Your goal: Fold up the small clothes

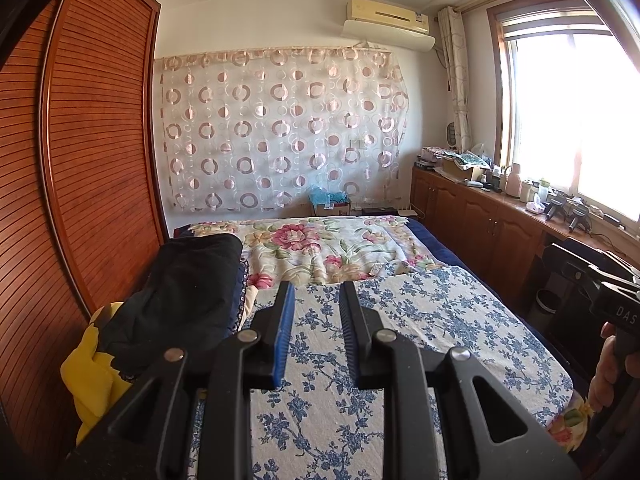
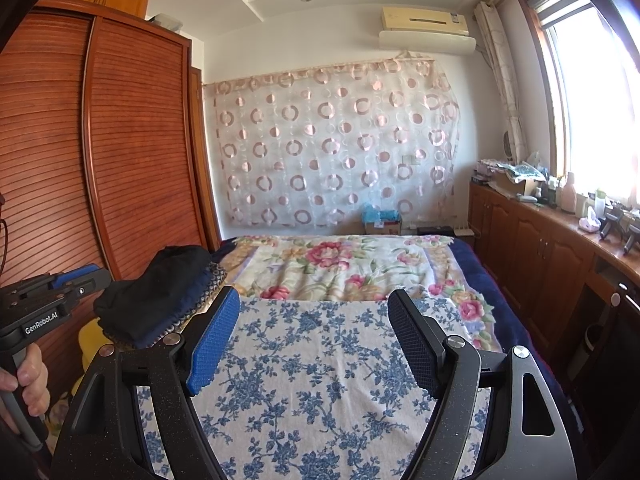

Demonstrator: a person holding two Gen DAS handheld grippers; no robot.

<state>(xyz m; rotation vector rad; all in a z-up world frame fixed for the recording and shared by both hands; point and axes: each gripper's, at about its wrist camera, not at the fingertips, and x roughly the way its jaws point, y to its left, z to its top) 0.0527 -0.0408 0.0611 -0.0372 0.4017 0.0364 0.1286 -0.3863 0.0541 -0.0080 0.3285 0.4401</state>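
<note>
Both grippers hover above the bed (image 1: 460, 312), empty. The left gripper (image 1: 316, 292) has a narrow gap between its jaws; the right gripper (image 2: 314, 300) gapes wide. A dark clothes pile (image 1: 184, 292) lies at ten o'clock.

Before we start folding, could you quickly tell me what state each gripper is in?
Left gripper: jaws narrowly apart, holding nothing.
Right gripper: wide open, empty, above the blue-flowered cloth.

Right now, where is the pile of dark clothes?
The pile of dark clothes lies on the bed's left edge beside the wooden wardrobe, partly over a yellow garment, left of both tongs in each view.
</note>
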